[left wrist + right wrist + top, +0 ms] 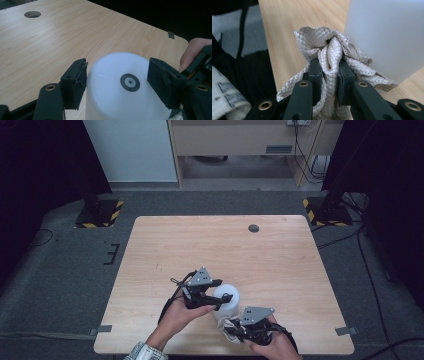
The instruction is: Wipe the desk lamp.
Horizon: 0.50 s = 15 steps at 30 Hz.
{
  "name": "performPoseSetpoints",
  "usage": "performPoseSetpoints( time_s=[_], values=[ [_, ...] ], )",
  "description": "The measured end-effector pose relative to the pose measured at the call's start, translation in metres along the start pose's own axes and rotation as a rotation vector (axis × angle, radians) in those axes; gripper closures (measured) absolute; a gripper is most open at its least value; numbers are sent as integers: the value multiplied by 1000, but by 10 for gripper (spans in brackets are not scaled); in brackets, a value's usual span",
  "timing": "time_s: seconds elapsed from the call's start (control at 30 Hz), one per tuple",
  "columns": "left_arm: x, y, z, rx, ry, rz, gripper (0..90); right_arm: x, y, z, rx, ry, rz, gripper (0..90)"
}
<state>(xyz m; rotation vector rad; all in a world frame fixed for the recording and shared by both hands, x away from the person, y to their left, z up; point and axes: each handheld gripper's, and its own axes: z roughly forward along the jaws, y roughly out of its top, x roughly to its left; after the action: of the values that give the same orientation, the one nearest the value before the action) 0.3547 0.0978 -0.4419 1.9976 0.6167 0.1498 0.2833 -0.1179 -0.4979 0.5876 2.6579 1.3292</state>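
A white cup is stood upside down near the table's near edge, its long axis upright and base facing up. It is clamped at its sides by the left tool. Just right and nearer, a bunched beige cloth is pinched in the right tool, touching the cup's wall.

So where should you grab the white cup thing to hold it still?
Grip the upside-down white cup across its round side wall near the flat top, from the person's side, as the left gripper does. The wall is smooth and tapered, so a fairly high, level pinch seems safest.
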Motion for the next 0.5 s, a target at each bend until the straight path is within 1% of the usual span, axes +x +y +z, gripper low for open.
performPoseSetpoints(
  time_s=[0.1,0.27,0.3,0.5],
  values=[
    [0,0,0,0,0,0,315,-2,-4,3,26,-4,-5,774],
    [0,0,0,0,2,-1,315,-6,-8,0,46,-16,7,773],
    [0,0,0,1,3,-1,315,-7,-9,-1,44,-18,5,774],
    [0,0,0,0,3,-3,315,-18,-15,-11,42,-49,43,773]
  ],
)
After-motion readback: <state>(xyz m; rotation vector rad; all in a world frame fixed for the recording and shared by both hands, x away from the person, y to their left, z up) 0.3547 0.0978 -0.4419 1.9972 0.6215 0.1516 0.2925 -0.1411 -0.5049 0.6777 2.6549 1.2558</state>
